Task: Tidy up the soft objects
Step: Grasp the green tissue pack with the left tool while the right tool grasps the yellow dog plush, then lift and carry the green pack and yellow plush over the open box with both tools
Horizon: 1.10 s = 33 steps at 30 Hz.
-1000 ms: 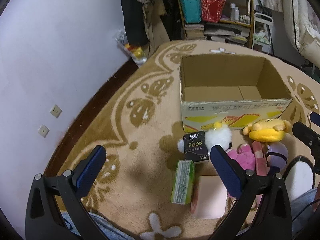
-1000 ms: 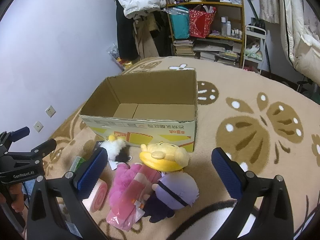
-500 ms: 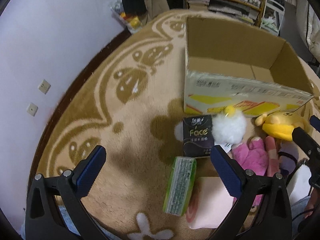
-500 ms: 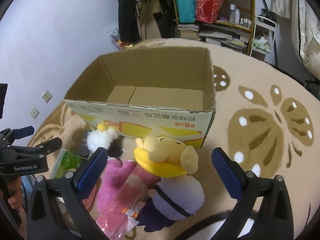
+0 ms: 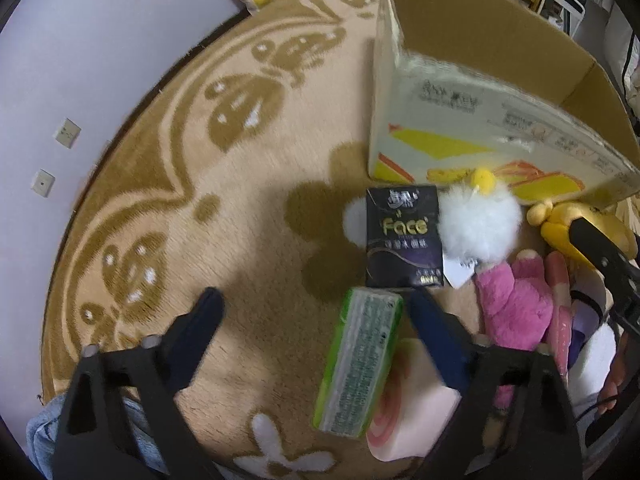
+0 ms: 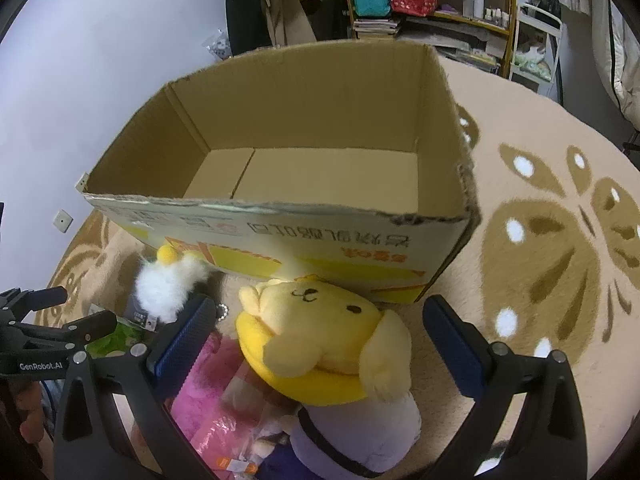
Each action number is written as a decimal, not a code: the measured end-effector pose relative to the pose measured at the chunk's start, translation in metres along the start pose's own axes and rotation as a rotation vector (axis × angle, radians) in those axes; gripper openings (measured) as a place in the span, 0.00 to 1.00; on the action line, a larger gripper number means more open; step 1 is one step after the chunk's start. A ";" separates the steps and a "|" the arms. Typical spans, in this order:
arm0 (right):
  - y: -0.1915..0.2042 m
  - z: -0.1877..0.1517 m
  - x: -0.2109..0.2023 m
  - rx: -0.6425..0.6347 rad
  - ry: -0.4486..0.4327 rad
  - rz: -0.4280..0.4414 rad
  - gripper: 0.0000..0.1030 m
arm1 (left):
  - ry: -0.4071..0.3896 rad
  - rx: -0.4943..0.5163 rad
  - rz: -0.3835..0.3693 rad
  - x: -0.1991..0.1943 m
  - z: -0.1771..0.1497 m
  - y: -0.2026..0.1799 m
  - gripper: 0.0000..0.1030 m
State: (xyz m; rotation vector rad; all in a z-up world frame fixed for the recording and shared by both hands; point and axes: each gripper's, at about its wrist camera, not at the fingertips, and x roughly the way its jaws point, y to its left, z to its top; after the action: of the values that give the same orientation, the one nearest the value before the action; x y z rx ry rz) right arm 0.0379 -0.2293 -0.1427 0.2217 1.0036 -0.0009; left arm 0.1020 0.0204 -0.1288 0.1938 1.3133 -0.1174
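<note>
The left wrist view looks steeply down, close over the rug (image 5: 248, 208). The right wrist view faces the cardboard box (image 6: 280, 236) closely. Both share the box (image 5: 472, 120) and the white fluffy toy (image 5: 478, 224) (image 6: 168, 284).

plush dog (image 6: 328, 336) before box (image 6: 280, 232) | tissue pack (image 5: 404, 236) left of fluffy toy (image 5: 478, 228)

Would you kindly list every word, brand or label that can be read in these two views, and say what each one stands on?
"Face": gold letters on the black tissue pack.
"GenRobot.AI": white print on the left gripper body, seen from the right wrist.
Chinese print on the cardboard box: upside down, too blurred to read.
Fine print on the green pack: too small to read.
Smaller lines on the black tissue pack: unreadable.
</note>
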 end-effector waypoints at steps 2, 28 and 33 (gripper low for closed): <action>0.000 -0.001 0.004 -0.001 0.022 0.011 0.95 | 0.024 -0.008 -0.028 0.004 0.000 0.000 0.69; 0.024 -0.002 -0.046 -0.083 -0.134 -0.001 0.76 | -0.279 0.032 0.040 -0.076 0.000 -0.005 0.24; 0.027 -0.005 -0.070 -0.088 -0.184 0.000 0.76 | -0.436 0.067 0.059 -0.105 0.001 -0.013 0.24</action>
State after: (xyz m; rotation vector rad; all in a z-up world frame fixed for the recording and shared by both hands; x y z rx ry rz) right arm -0.0012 -0.2091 -0.0823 0.1383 0.8188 0.0226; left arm 0.0741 0.0048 -0.0283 0.2478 0.8695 -0.1446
